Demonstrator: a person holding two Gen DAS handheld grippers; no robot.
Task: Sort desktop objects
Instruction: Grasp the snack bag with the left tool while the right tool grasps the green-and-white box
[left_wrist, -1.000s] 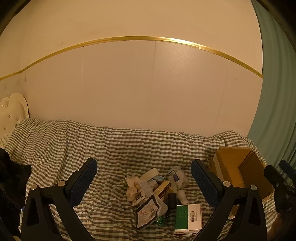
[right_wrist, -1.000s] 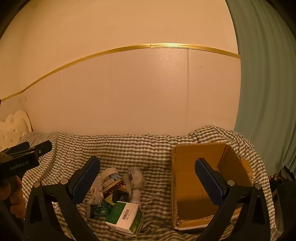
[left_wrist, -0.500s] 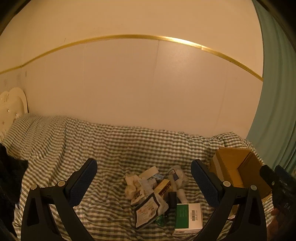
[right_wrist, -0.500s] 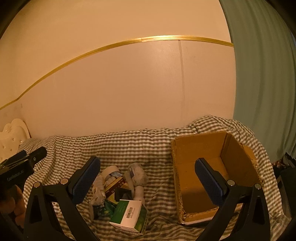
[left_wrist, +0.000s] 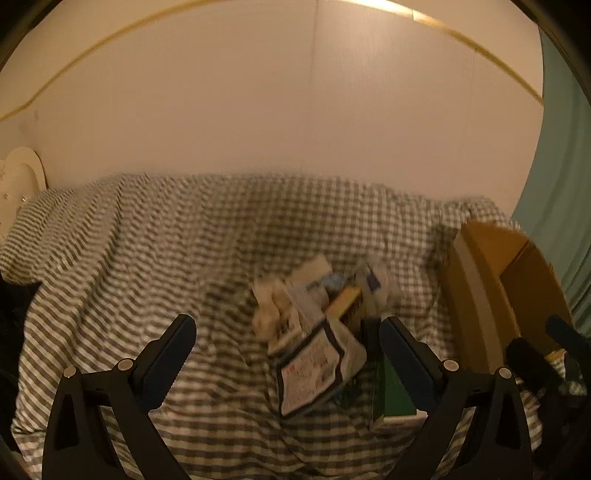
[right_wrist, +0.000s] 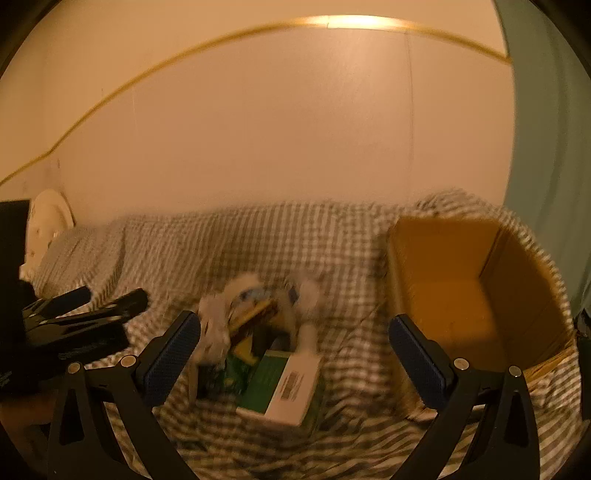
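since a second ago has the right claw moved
Yes. The right claw has dipped and closed in: the gold wall trim sits higher, the cardboard box looks larger.

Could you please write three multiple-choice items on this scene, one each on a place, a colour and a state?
1. Where does the cardboard box stand relative to the pile of objects?
A. To the right of it
B. To the left of it
C. On top of it

2. What pattern does the cloth under the objects show?
A. Plain red
B. Grey and white check
C. Blue dots

3. In what state is the right tool?
A. Shut on the green and white box
B. Shut on nothing
C. Open, holding nothing

Answers: 1 A, the box sits on the cloth right of the pile in both views. 2 B, checks cover the whole surface. 3 C, its fingers stand wide apart above the green and white box, touching nothing.
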